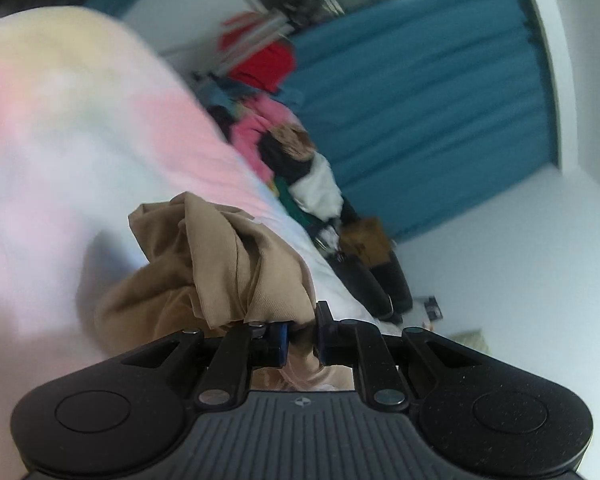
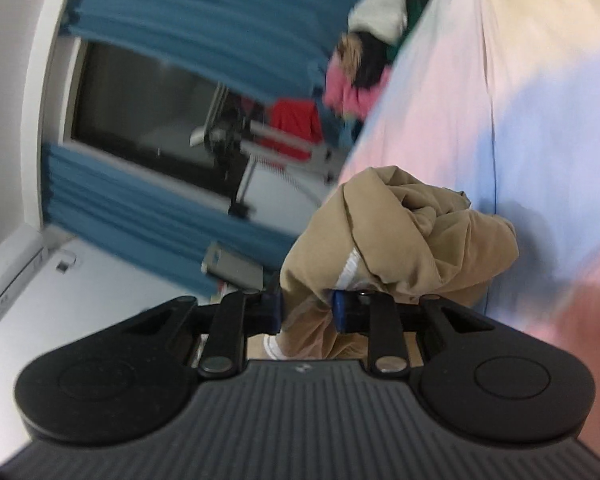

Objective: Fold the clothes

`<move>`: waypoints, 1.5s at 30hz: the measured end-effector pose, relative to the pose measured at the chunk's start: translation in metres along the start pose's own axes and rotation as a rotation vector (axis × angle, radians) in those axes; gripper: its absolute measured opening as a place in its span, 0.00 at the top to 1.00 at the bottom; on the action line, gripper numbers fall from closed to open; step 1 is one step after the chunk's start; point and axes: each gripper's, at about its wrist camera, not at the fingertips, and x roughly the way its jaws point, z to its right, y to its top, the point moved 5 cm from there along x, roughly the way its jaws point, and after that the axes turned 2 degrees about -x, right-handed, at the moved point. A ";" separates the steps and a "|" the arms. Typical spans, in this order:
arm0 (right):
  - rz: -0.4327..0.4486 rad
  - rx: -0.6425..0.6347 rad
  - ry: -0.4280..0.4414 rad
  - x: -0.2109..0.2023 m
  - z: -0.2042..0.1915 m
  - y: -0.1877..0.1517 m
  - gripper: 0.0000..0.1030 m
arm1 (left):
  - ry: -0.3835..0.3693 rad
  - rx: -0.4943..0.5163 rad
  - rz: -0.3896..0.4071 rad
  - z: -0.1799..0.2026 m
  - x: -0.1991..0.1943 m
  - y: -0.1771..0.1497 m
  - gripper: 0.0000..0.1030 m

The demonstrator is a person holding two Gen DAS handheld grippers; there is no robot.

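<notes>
We hold one tan garment (image 1: 216, 264) with both grippers. The left gripper (image 1: 300, 336) has its jaws nearly closed on a bunch of the tan cloth, and the right gripper (image 2: 306, 312) has its jaws narrowed on another bunch of it, with a white band of the garment just beside its right pad. The garment hangs crumpled in front of both cameras, lifted off the pastel sheet (image 1: 60, 140) that lies behind it. A pile of other clothes (image 1: 284, 148) sits at the far edge of the sheet, well apart from the garment.

The step, as we judge it, is to open the garment in the air before we lay it down. To do it well, we should move the two grippers apart from each other until the cloth between them becomes straight, and keep both grips firm. We cannot tell which part of the garment each gripper holds, so we should look for a hem or waistband. If the cloth stays twisted, we should shake it lightly, then lower it flat on the sheet, away from the pile.
</notes>
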 end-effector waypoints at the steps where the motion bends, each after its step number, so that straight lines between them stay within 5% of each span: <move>1: 0.028 -0.015 -0.009 -0.002 -0.001 0.020 0.74 | -0.003 0.021 -0.015 0.016 0.020 0.002 0.88; 6: 0.172 -0.148 -0.094 0.003 -0.003 0.115 0.74 | -0.017 0.137 -0.047 0.090 0.127 0.012 0.88; 10: 0.249 -0.207 -0.166 0.012 0.010 0.171 0.74 | -0.028 0.169 -0.064 0.110 0.204 0.005 0.88; 14: 0.267 -0.229 -0.253 0.024 0.051 0.190 0.74 | 0.017 0.181 -0.130 0.080 0.256 -0.021 0.88; 18: 0.210 -0.215 -0.364 0.042 0.104 0.170 0.74 | 0.091 0.170 -0.225 0.029 0.287 -0.053 0.88; 28: -0.013 -0.163 -0.513 0.023 0.167 0.069 0.74 | 0.191 0.307 -0.391 -0.064 0.258 -0.103 0.83; 31: -0.089 -0.121 -0.566 0.025 0.177 0.053 0.71 | 0.215 0.402 -0.376 -0.069 0.259 -0.111 0.73; 36: -0.078 -0.127 -0.601 0.008 0.149 0.057 0.71 | 0.255 0.513 -0.371 -0.044 0.245 -0.116 0.70; 41: -0.020 -0.257 -0.591 -0.040 0.098 0.053 0.69 | 0.235 0.671 -0.287 0.017 0.191 -0.115 0.31; 42: -0.002 -0.296 -0.583 -0.053 0.087 0.053 0.67 | 0.223 0.712 -0.258 0.030 0.177 -0.114 0.19; 45: 0.059 -0.428 -0.563 -0.081 0.045 0.052 0.18 | 0.192 0.822 -0.180 0.072 0.140 -0.114 0.03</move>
